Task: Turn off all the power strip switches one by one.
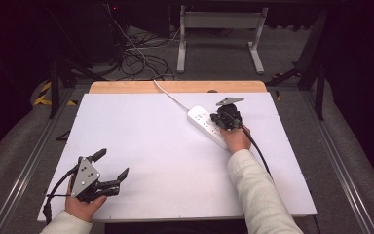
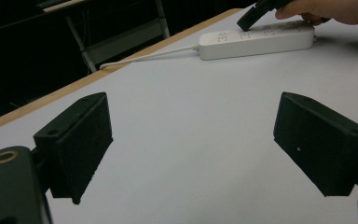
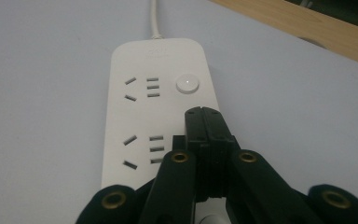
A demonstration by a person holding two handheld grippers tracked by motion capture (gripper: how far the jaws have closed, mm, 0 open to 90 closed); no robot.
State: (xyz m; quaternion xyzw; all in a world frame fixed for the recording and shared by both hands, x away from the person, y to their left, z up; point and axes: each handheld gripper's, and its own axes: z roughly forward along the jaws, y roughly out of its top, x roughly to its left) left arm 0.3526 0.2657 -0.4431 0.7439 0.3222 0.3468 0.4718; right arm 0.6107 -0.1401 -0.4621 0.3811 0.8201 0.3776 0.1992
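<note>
Right gripper (image 3: pixel 204 114), jaws closed on nothing, hovers over the power strip (image 1: pixel 207 126) at bench right-centre, tips just short of its round switch (image 3: pixel 187 83) (likely to press it); left gripper (image 1: pixel 108 169) idles near-left, jaws wide open.

No readable text; power strip (image 3: pixel 156 107) marking too faint to read.

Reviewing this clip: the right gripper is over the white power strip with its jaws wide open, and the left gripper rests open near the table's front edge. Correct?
Not quite. The right gripper has its jaws closed together above the power strip, as the right gripper view shows. The left gripper is indeed open near the table's front edge.
</note>
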